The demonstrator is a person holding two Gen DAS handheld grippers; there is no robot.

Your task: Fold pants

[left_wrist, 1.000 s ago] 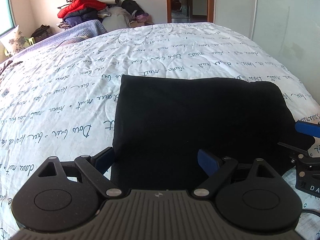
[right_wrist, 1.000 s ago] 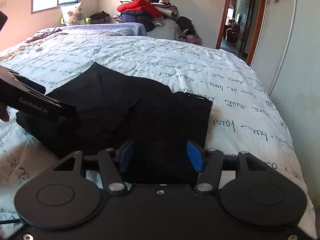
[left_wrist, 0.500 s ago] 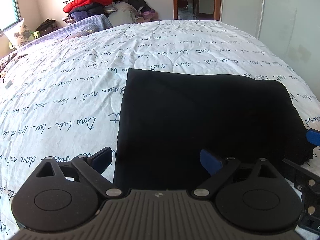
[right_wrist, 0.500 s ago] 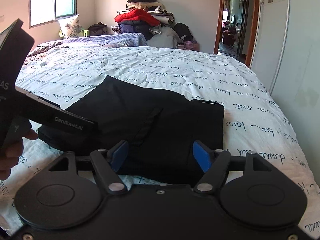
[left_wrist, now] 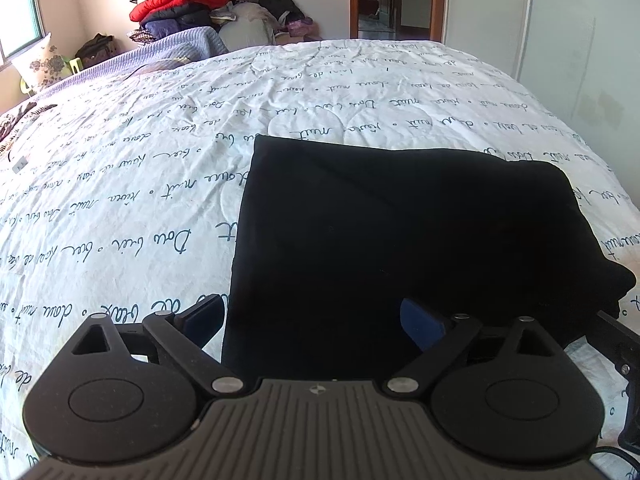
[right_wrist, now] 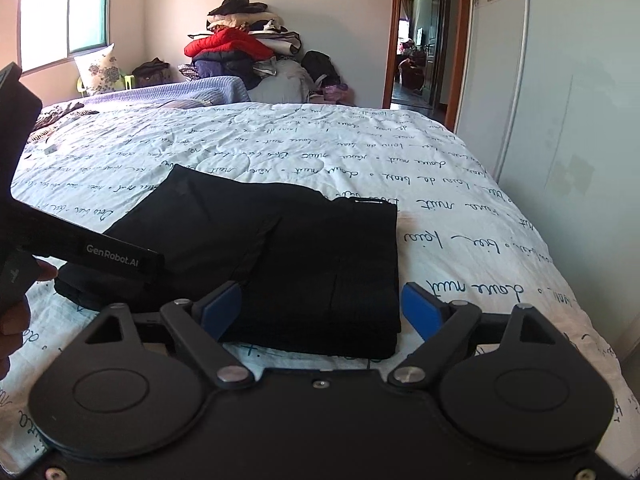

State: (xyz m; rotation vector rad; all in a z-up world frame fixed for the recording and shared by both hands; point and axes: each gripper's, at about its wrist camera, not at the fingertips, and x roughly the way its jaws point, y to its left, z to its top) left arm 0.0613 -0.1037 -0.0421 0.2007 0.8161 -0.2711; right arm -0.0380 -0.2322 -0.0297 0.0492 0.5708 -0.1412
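The black pants [left_wrist: 400,232] lie folded into a thick rectangle on the white bed [left_wrist: 120,200], also seen as pants [right_wrist: 288,248] in the right wrist view. My left gripper [left_wrist: 316,318] is open just above the pants' near edge, its blue pads wide apart and off the cloth. My right gripper [right_wrist: 324,308] hovers at the near right corner of the pants with its jaws opening; the cloth shows between them but the pads do not press it. The left gripper's black body [right_wrist: 120,258] crosses the left side of the right wrist view, held by a hand [right_wrist: 16,312].
A pile of clothes [right_wrist: 240,48] with a red jacket stands at the far end of the bed, beside a purple blanket [right_wrist: 180,90] and a floral pillow [right_wrist: 98,68]. A wardrobe wall [right_wrist: 560,100] runs along the right edge. An open doorway [right_wrist: 420,40] lies beyond.
My right gripper's jaws have spread wider and it has drawn back and up a little from the pants. The folded pants lie flatter. The left gripper stays where it was.
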